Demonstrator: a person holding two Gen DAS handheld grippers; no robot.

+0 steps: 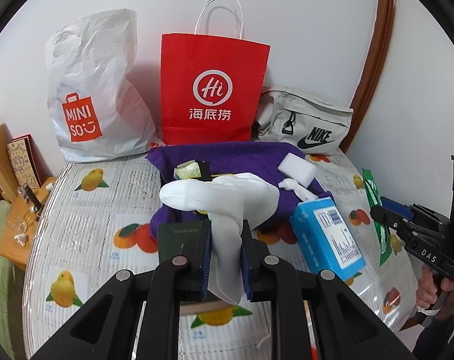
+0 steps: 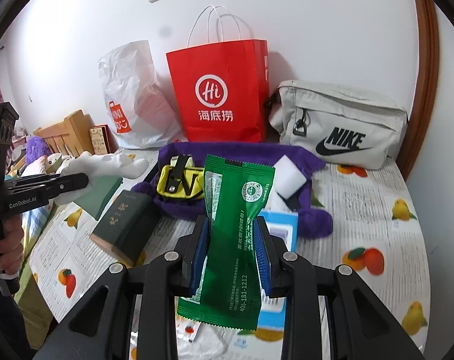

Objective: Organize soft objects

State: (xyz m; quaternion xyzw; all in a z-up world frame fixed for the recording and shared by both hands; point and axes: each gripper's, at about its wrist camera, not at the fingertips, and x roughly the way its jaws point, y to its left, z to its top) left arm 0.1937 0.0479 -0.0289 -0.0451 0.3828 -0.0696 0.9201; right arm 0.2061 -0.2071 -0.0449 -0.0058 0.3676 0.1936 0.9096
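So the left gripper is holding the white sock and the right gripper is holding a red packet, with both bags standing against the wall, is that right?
Not quite: the packet in the right gripper is green, not red, as the right wrist view shows. The rest holds: the left gripper grips the white sock, and the red bag and white bag stand against the wall.

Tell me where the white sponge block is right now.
The sponge lies on the purple cloth at its right side, in front of the Nike bag and behind the blue box.
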